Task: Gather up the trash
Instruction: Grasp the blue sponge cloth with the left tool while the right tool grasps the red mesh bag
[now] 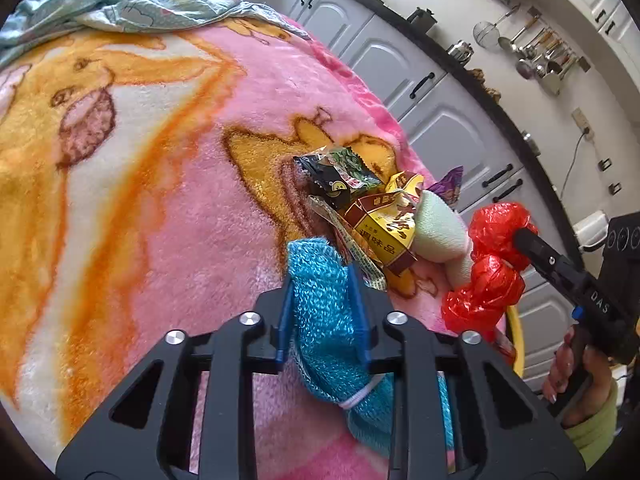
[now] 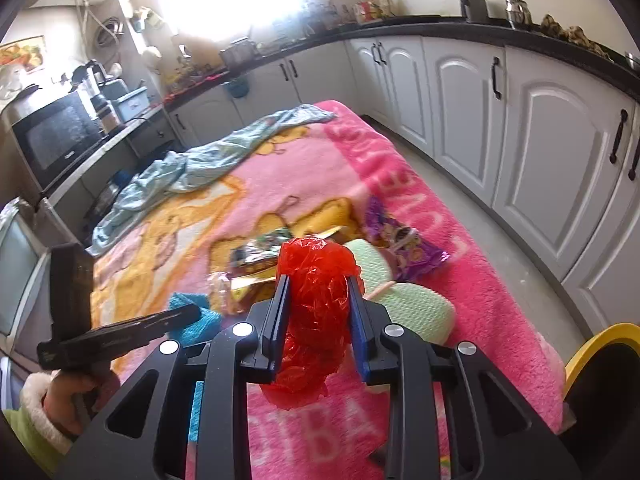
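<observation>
The right gripper clamps a crumpled red plastic bag between its blue pads, above a fuzzy pink cartoon-print blanket. Just beyond lie a pale green knitted cloth, a purple snack wrapper and a yellow-brown packet. At left, the left gripper meets a blue textured cloth. A yellow-rimmed bin stands at right.

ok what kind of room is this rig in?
Most likely a home kitchen. White cabinets run under a dark countertop, utensils hang on the wall, and a microwave sits on the side counter. The work surface is covered with a pink plush blanket.
</observation>
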The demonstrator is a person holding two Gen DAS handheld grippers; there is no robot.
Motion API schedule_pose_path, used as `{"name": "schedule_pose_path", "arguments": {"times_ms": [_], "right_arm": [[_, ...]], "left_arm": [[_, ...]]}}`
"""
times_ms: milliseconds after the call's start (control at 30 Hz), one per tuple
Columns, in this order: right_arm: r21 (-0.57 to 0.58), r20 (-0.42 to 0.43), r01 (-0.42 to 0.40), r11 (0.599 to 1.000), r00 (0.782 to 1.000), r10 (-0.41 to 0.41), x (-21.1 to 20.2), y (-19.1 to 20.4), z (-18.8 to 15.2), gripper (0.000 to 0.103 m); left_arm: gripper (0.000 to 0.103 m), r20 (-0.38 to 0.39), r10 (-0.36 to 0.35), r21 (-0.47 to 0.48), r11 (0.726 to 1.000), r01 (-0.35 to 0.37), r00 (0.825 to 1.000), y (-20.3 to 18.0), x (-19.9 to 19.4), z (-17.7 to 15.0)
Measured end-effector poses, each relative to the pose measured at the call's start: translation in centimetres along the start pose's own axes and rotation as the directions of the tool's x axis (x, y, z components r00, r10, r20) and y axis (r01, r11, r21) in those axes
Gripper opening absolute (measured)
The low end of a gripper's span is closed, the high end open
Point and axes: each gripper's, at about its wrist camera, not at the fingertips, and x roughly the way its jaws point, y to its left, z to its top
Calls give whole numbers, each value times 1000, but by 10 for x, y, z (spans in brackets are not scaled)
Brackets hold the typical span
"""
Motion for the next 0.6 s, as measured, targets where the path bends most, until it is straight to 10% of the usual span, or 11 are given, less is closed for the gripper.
{"name": "schedule_pose_path", "arguments": {"times_ms": [600], "right_arm": [[-30, 69, -77, 997, 994, 79, -54, 34, -11, 26]], "left_arm": [[10, 90, -68, 102, 993, 59, 994, -37, -61, -3]]}}
